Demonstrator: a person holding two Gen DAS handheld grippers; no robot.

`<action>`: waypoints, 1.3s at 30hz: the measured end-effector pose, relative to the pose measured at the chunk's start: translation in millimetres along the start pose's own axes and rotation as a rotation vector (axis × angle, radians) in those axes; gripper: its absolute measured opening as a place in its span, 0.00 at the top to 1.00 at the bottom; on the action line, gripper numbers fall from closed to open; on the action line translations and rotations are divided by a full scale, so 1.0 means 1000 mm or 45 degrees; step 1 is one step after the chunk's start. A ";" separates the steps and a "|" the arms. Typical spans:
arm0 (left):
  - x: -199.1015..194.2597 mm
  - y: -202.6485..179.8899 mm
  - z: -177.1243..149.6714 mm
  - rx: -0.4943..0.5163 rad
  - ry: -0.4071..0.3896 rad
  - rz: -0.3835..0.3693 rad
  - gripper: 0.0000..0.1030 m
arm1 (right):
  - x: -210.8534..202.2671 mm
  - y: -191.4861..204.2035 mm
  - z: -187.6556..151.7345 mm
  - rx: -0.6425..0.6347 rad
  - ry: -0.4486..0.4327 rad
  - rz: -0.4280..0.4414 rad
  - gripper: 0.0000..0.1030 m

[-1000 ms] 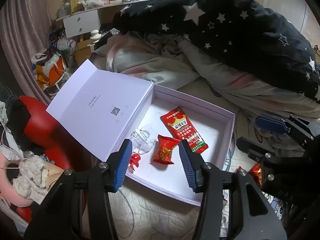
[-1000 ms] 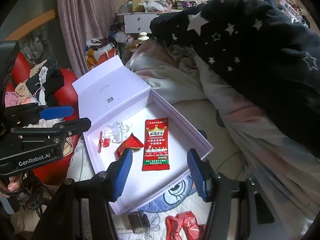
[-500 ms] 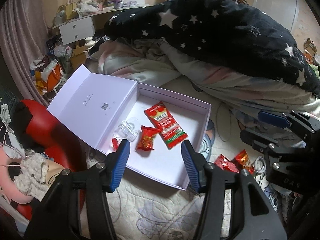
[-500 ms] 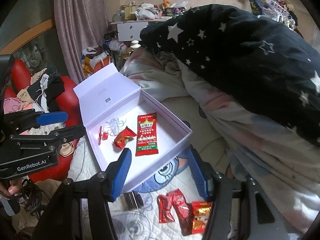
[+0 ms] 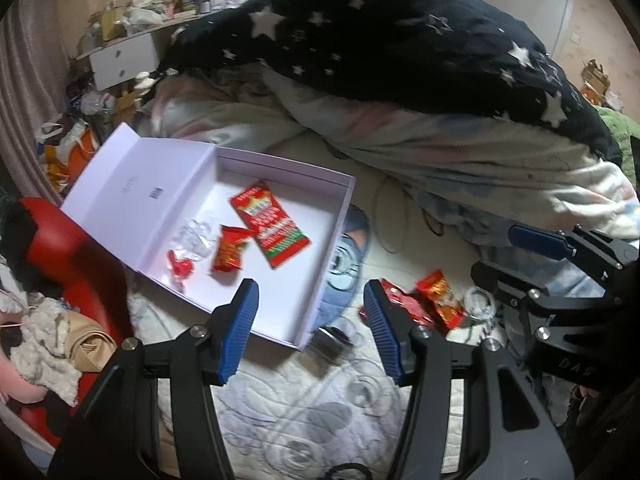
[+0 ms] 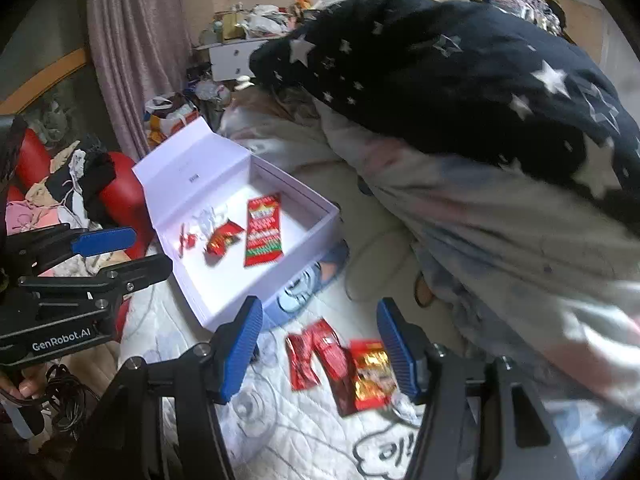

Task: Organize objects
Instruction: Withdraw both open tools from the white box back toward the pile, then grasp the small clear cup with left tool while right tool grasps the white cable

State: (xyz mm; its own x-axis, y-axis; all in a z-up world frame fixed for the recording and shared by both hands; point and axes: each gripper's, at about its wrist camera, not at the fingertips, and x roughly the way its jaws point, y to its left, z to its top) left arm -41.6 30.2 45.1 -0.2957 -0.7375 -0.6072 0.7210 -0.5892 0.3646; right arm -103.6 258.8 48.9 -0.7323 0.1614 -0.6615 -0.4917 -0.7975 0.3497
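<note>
Both grippers, left (image 5: 310,322) and right (image 6: 320,348), hang open and empty. Loose snack packets (image 6: 340,368) lie on the quilt beside the box (image 6: 304,236): light, crinkly, slippery foil, so I'd pinch an edge.

A star-print dark blanket (image 5: 400,48) is heaped beside a pink curtain (image 6: 136,40).
</note>
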 end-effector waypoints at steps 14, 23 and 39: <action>0.008 -0.046 -0.031 0.037 0.067 -0.053 0.49 | -0.021 -0.027 -0.054 0.055 0.017 -0.036 0.41; 0.027 -0.043 -0.056 -0.047 0.139 -0.052 0.49 | -0.005 -0.035 -0.085 0.079 0.039 -0.018 0.41; 0.089 -0.022 -0.082 -0.265 0.335 -0.068 0.49 | 0.055 -0.070 -0.118 0.161 0.141 -0.041 0.41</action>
State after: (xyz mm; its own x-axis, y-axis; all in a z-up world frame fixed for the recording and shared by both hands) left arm -32.2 5.0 -75.2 -0.1846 -0.5810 -0.7927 0.8294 -0.5248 0.1915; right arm -53.4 254.8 -90.4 -0.6624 0.1152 -0.7403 -0.5744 -0.7124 0.4031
